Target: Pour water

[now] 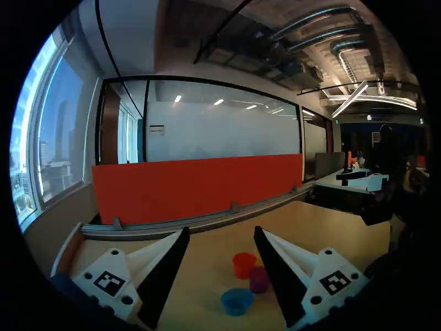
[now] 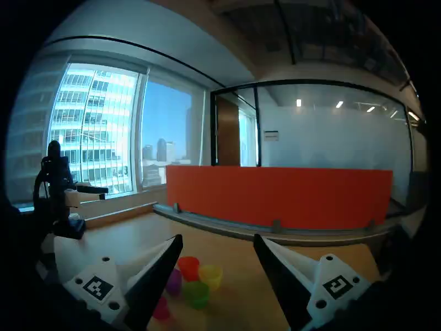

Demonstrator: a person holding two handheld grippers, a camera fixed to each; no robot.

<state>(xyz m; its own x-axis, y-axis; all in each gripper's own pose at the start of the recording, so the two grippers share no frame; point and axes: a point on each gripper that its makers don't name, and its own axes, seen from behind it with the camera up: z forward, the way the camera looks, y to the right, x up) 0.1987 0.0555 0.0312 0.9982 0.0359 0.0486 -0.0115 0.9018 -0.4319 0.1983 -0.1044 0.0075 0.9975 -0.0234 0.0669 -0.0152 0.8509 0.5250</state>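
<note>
Left gripper view: at 9 o'clock a tall window looks out on city towers. An orange partition runs from 8 o'clock towards 3 o'clock along the far edge of the wooden surface, with a frosted glass wall above it. The left gripper reaches in from 6 o'clock. Its fingers are spread wide apart and grasp nothing. Low in the gap between them three small cups stand upright on the surface. A blue cup is nearest the camera, a red cup stands beyond it at 12 o'clock, and a purple cup is just beside the red one at its 4 o'clock. I cannot tell whether any of them holds water. At 3 o'clock a second desk stands in a dim part of the room.

Right gripper view: at 9 o'clock a dark stand rises from the surface in front of the bright windows. The right gripper also comes in from 6 o'clock, fingers released and well apart, holding nothing. Beside its 7 o'clock finger five cups cluster. A pink cup and the purple cup are partly behind that finger, then come the red cup, a green cup and a yellow cup. The partition spans 12 to 3 o'clock.
</note>
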